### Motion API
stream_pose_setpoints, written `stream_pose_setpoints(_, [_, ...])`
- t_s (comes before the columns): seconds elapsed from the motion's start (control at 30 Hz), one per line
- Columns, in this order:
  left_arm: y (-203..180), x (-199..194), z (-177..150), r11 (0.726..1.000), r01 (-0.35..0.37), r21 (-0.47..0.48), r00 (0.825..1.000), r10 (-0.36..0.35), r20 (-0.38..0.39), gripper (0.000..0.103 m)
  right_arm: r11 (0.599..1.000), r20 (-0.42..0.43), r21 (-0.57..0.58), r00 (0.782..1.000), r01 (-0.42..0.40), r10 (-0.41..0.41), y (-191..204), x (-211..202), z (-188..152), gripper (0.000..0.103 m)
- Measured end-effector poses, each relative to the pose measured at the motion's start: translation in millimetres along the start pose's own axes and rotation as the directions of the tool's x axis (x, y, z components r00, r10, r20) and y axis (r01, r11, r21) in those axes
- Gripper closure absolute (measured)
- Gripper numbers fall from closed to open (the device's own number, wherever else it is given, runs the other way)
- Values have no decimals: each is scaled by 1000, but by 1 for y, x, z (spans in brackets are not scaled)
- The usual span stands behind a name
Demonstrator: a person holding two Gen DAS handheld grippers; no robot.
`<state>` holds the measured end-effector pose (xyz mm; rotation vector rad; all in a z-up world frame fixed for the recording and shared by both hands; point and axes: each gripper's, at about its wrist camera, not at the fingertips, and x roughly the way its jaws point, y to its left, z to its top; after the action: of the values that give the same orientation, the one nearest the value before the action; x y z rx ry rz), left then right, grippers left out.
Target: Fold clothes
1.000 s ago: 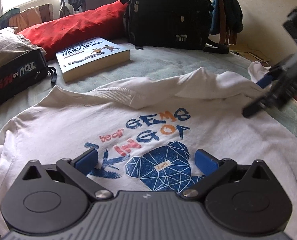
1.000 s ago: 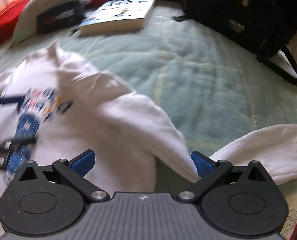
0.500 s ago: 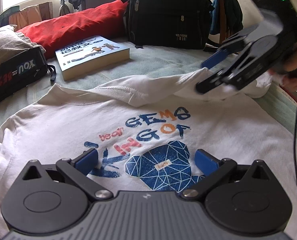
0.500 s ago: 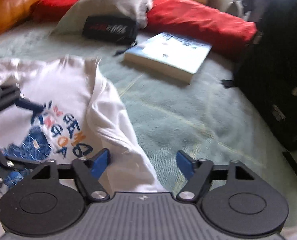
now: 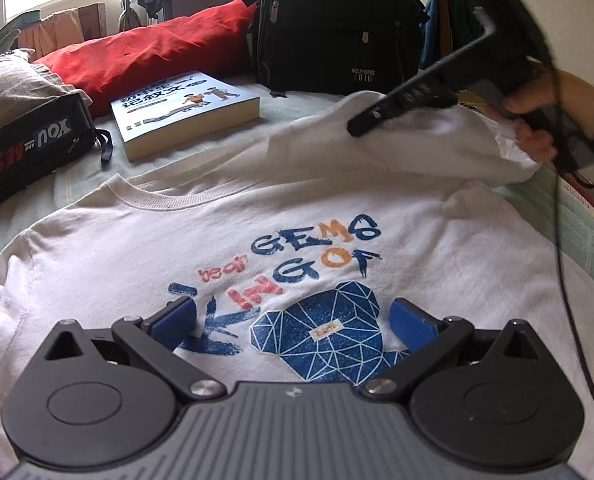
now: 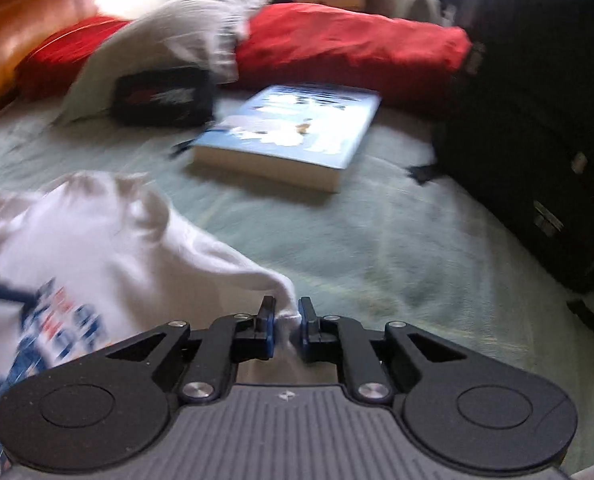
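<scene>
While my left claw (image 5: 291, 318) hangs wide open above the printed chest of the white shirt (image 5: 257, 216) spread on the bed (image 5: 89, 176), my right claw (image 6: 285, 318), jaws just closing, pinches a fold of the shirt's edge near the book (image 6: 293, 132).

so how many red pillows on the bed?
1 that I can tell: a long red pillow along the back, behind the book, beside the black backpack. In the right wrist view a grey pillow covers its middle, so it could be two.
</scene>
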<state>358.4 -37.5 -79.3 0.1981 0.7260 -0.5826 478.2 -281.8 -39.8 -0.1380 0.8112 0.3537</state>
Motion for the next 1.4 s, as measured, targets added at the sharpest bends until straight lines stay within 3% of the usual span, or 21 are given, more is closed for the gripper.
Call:
stream_pose_setpoints(0.13, [1,0,0,1000,2,-1,1000,-2,0,1,995,14,96,999,30,-31,-19,21,4,88])
stream_pose_setpoints(0.2, [1,0,0,1000,3,-3,1000,-3,0,1,988,1,125,995,95,-96,-24,34,6,86])
stream_pose_setpoints(0.27, [2,-1,0,1000,4,-5,1000,-4,1,1,978,-5,148,989,148,-148,-28,40,8,73])
stream_pose_setpoints(0.33, [3,-2,0,1000,4,-9,1000,-4,5,1,969,12,184,985,166,-171,-29,35,11,72])
stream_pose_setpoints(0.4, [5,-6,2,1000,1,-15,1000,-1,16,1,969,54,205,987,137,-151,-24,20,14,70])
stream_pose_setpoints(0.5, [9,-16,6,1000,-10,-21,999,11,43,1,973,71,221,994,70,-88,-9,-1,18,54])
stream_pose_setpoints(0.53, [12,-20,7,999,-21,-29,998,22,52,1,975,56,223,998,16,-29,-2,-3,17,48])
stream_pose_setpoints(0.6, [20,-25,9,998,-45,-52,997,49,61,1,974,-1,218,998,-60,61,10,0,12,47])
stream_pose_setpoints(0.67, [29,-25,10,994,-73,-83,995,77,55,1,979,-81,192,993,-72,89,24,16,3,47])
stream_pose_setpoints(0.73, [38,-18,9,988,-99,-118,994,102,23,1,988,-97,150,994,-38,53,33,32,-2,45])
stream_pose_setpoints(0.83, [43,-6,6,986,-103,-132,995,101,-22,1,991,-71,137,997,-5,15,40,48,1,32])
stream_pose_setpoints(1.07, [37,-10,4,990,-87,-111,996,87,-3,1,966,-44,245,997,78,-70,37,19,5,30])
stream_pose_setpoints(1.23, [44,-10,5,986,-96,-139,995,96,-6,1,956,-60,293,998,8,10,34,-24,-25,23])
stream_pose_setpoints(1.3, [44,-8,4,985,-99,-141,995,98,-16,1,951,-89,308,994,-29,60,35,-22,-35,23])
stream_pose_setpoints(1.4, [43,-5,2,986,-105,-130,994,103,-26,1,956,-86,294,996,2,25,36,2,-35,21])
